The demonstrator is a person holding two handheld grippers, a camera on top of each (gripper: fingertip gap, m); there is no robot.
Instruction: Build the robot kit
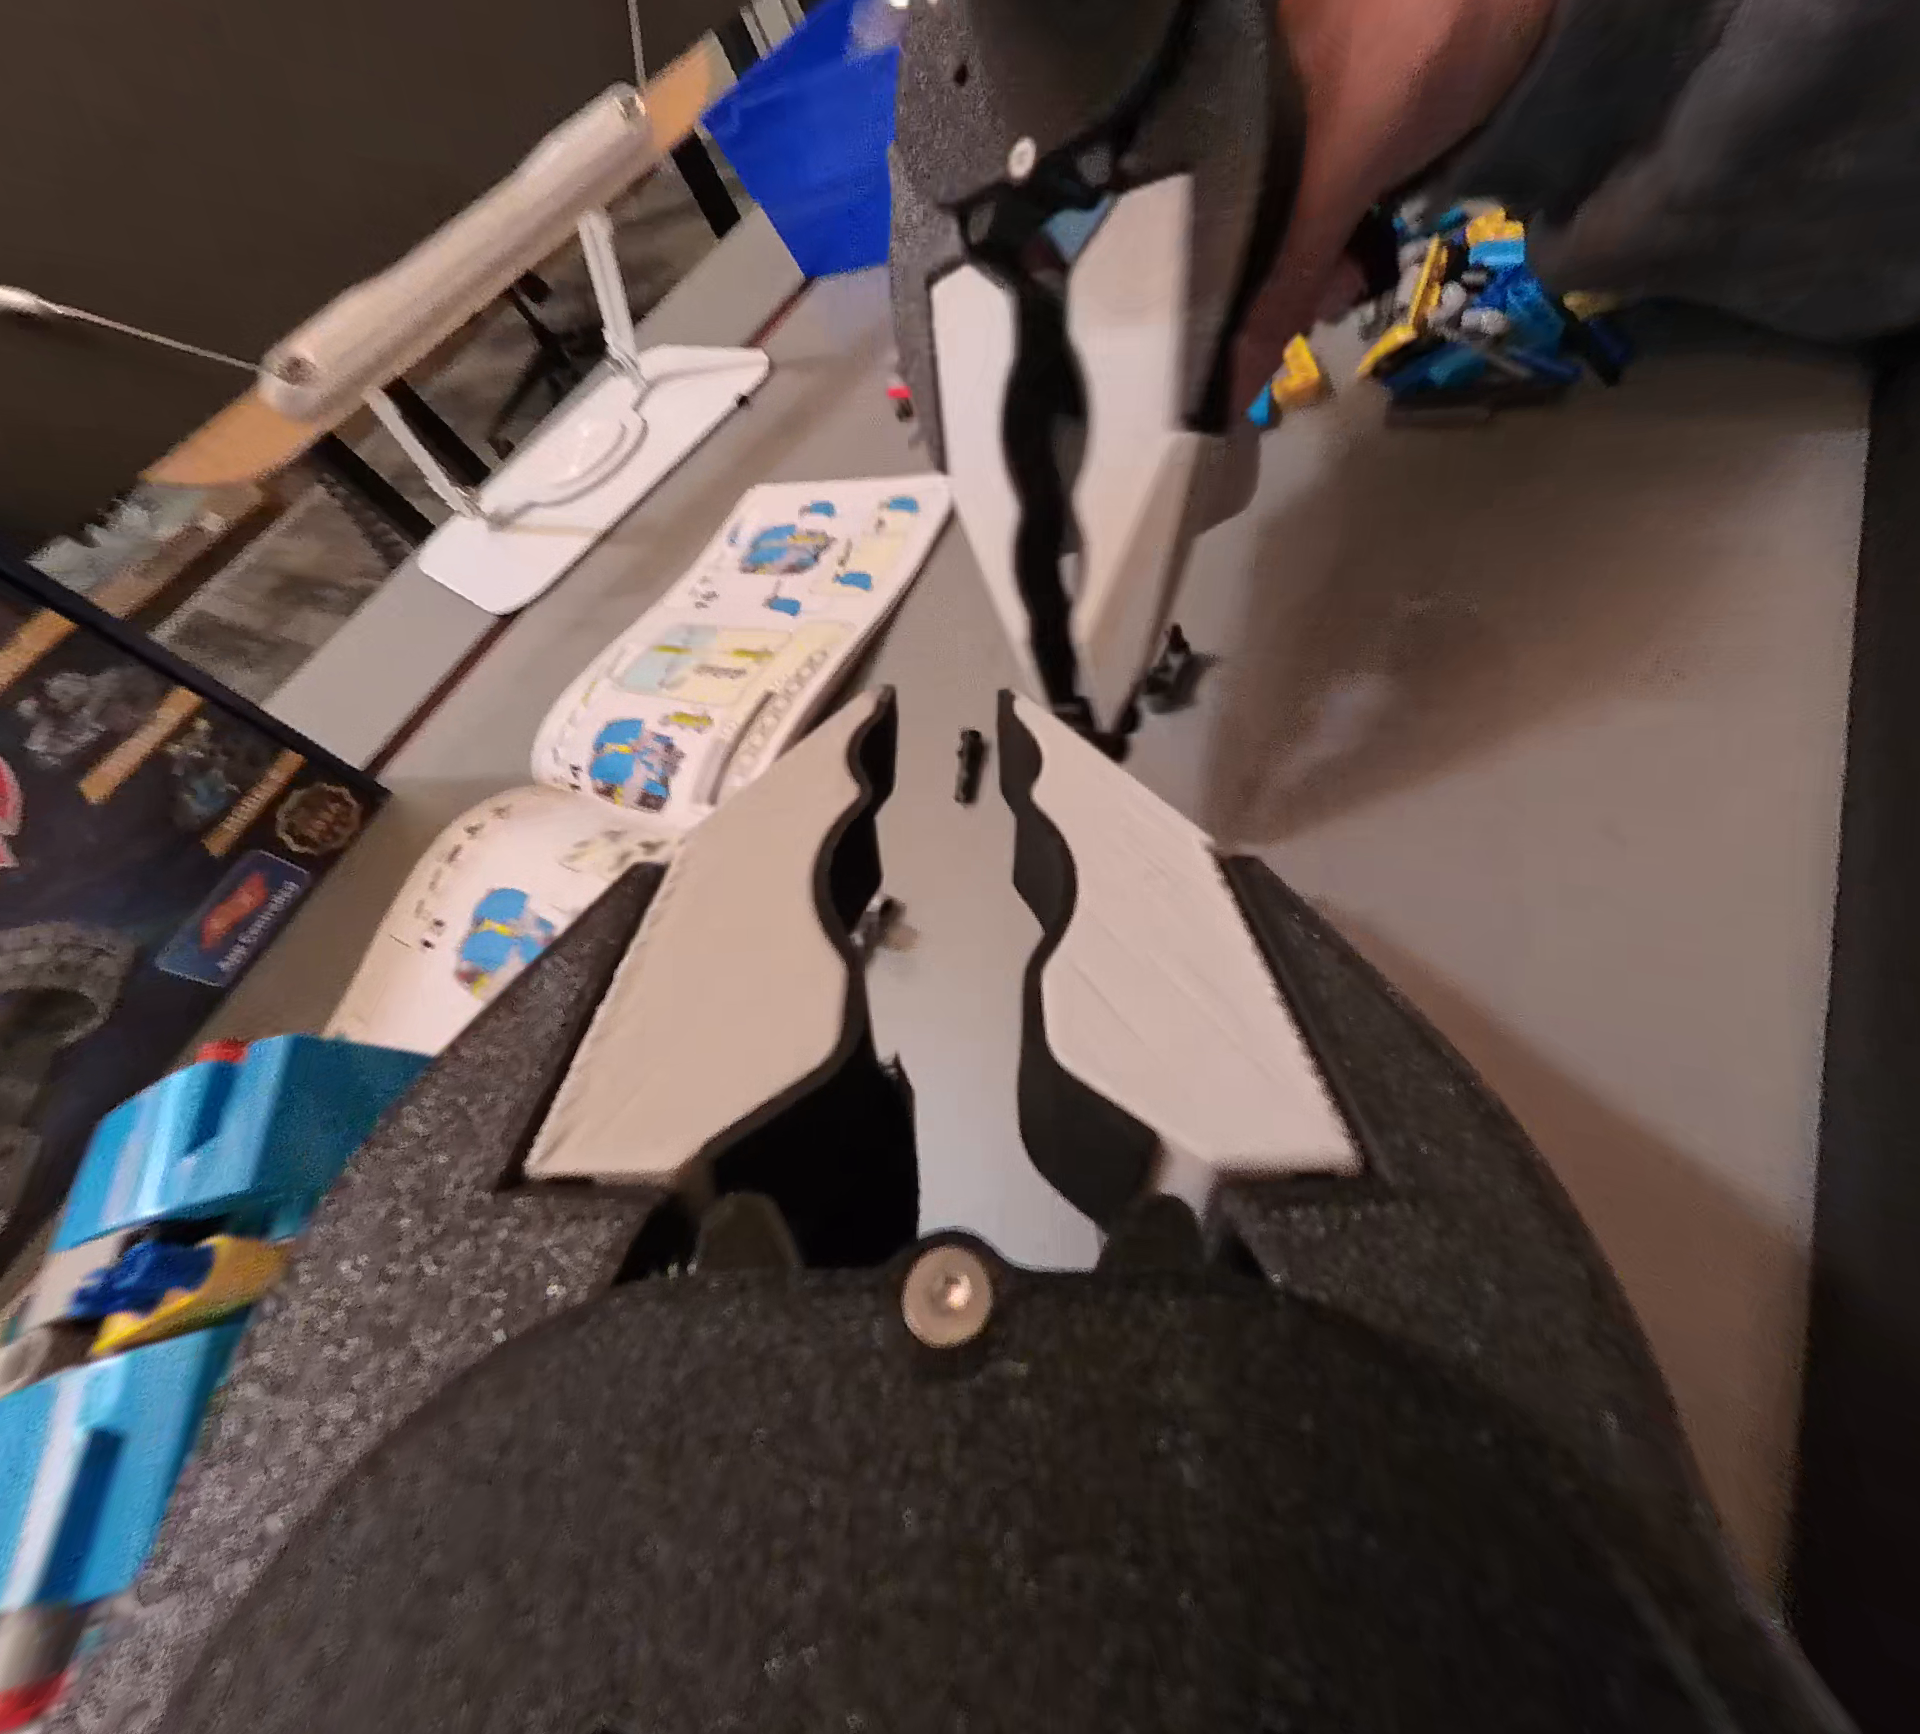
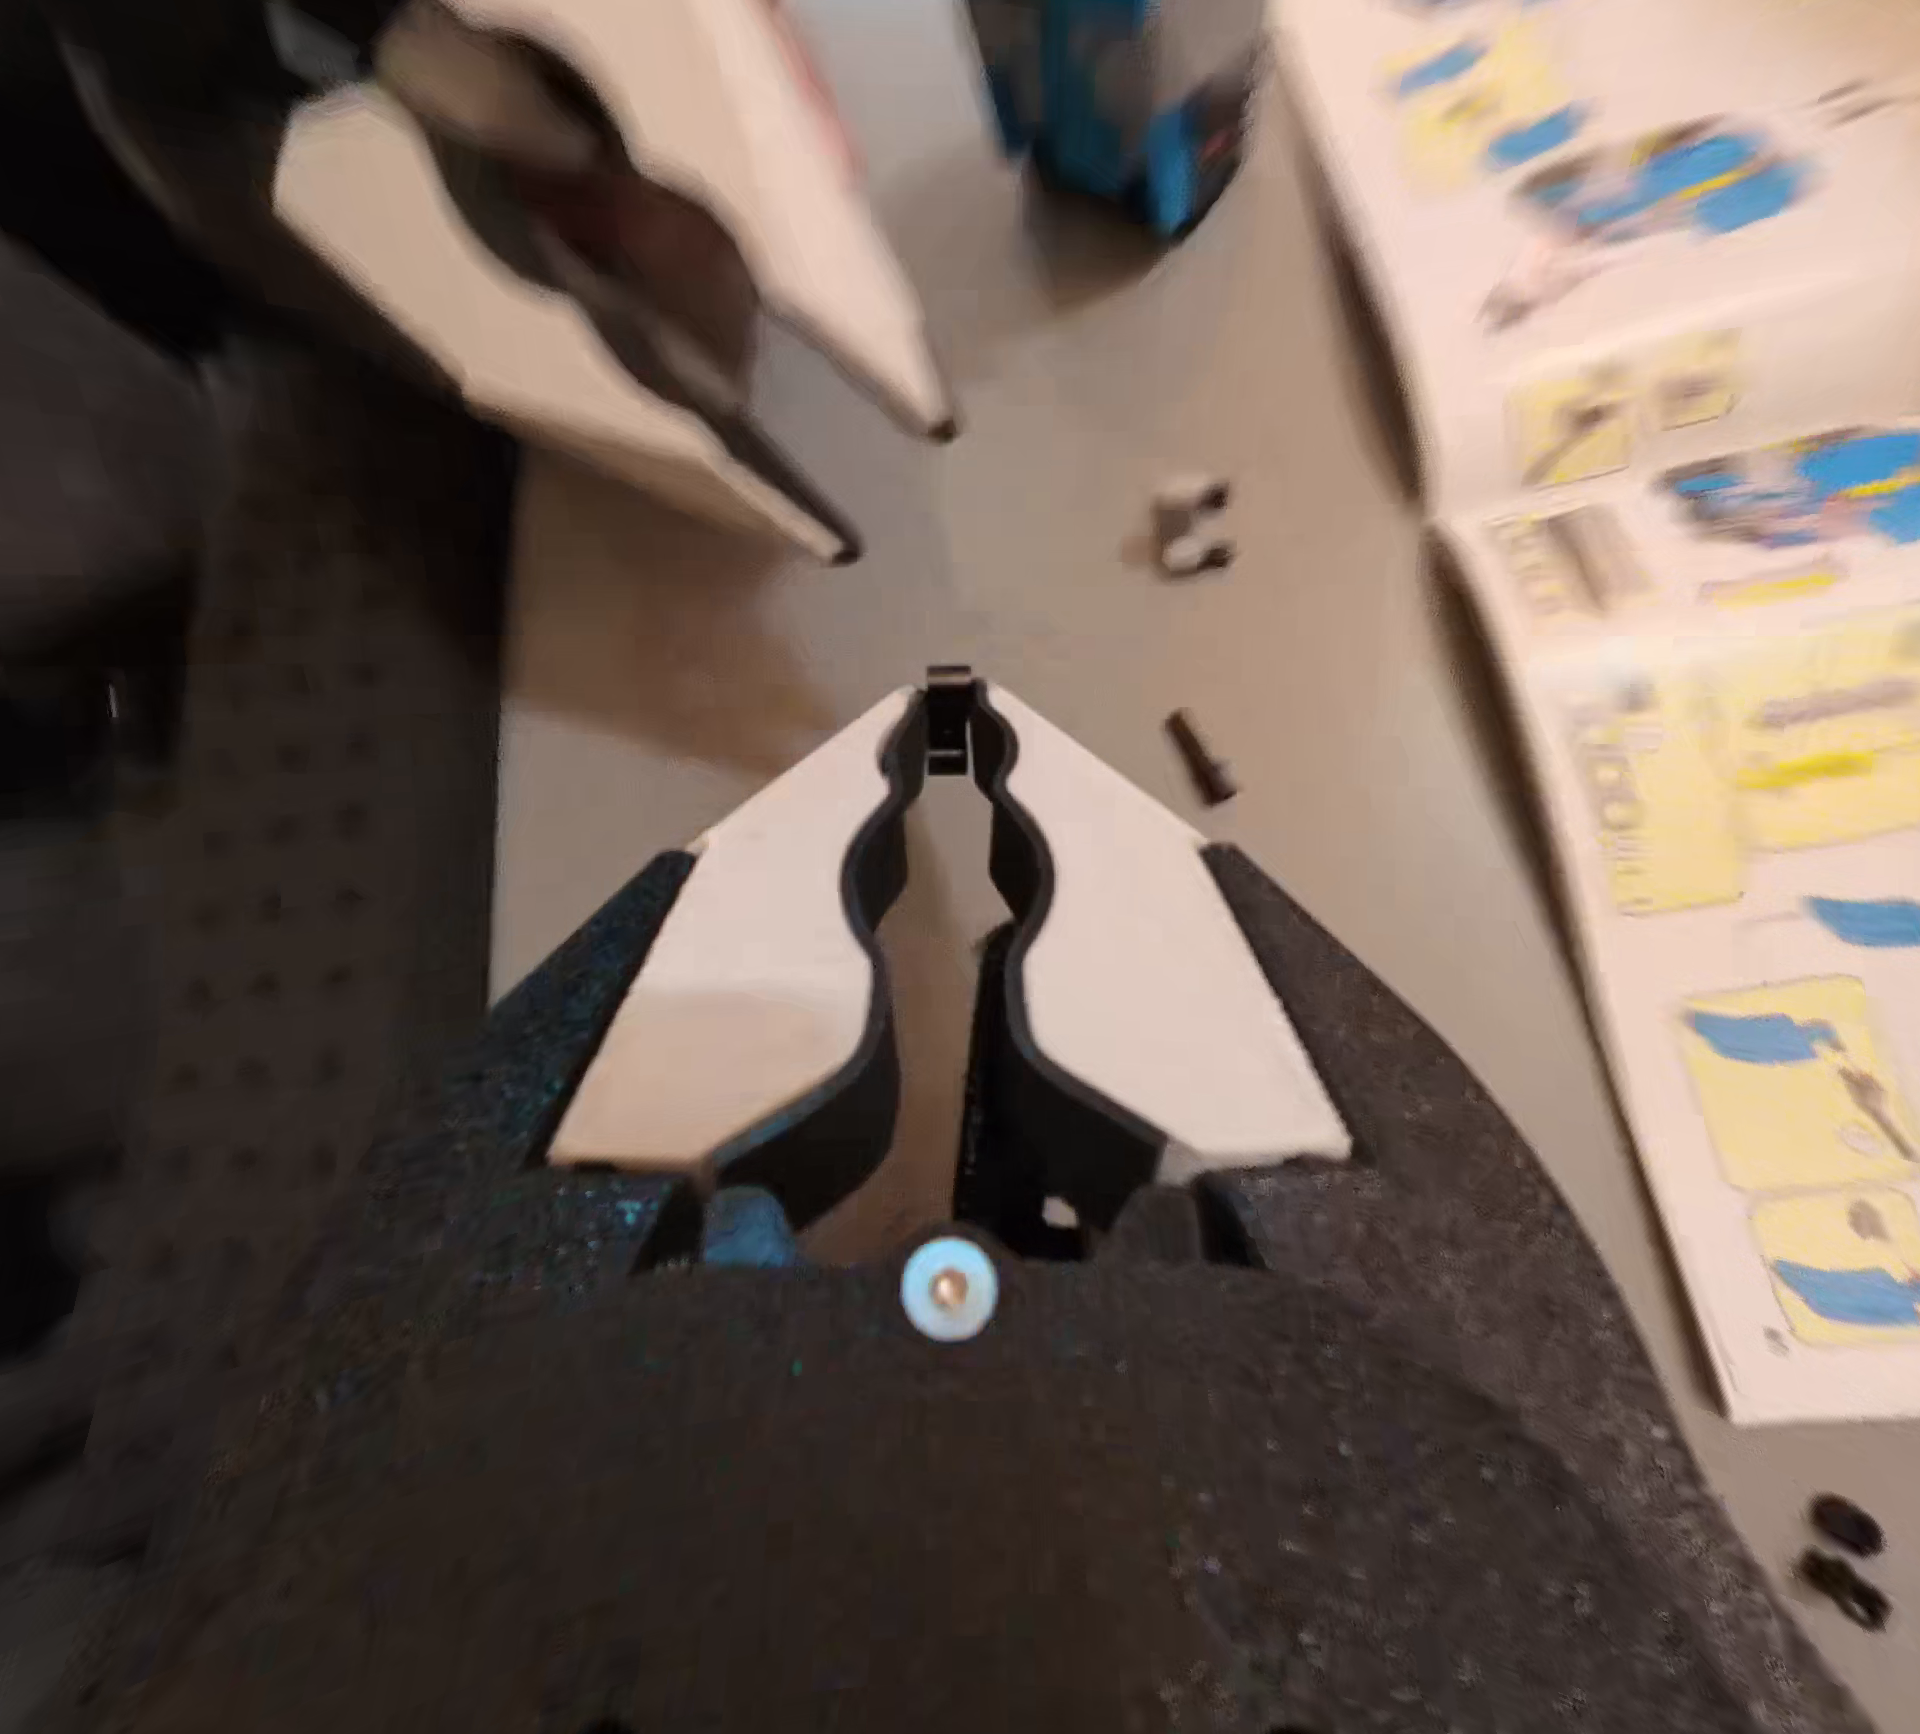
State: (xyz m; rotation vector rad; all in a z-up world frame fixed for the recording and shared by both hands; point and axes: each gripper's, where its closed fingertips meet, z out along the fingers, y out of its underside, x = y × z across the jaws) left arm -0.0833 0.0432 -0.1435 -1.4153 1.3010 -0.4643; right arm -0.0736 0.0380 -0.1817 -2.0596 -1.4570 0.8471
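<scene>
My left gripper (image 1: 945, 708) is open just above the grey table (image 1: 1455, 749). A small black pin (image 1: 968, 765) lies on the table between its fingertips, touched by neither pad. A tiny grey piece (image 1: 885, 924) lies farther back between the fingers. My right gripper (image 2: 948, 697) is shut on a small black brick piece (image 2: 948, 716), which sticks out a little past the tips. In the left wrist view the right gripper (image 1: 1086, 718) points down at the table just beyond my left fingertips. In the right wrist view the left gripper (image 2: 891, 489) shows at upper left, open.
An open instruction booklet (image 1: 727, 645) (image 2: 1662, 541) lies beside the grippers. Loose bits lie near it: a grey clip (image 2: 1195, 531), a black pin (image 2: 1200, 754), two black pieces (image 2: 1839, 1559). A blue brick model (image 1: 156, 1217), a blue-yellow model (image 1: 1475, 302), a dark box (image 1: 156, 853) and a white stand (image 1: 603, 479) are around. My left and right fingertips are right by each other. The right tips stand about 8 centimeters off the grey clip (image 2: 1195, 531).
</scene>
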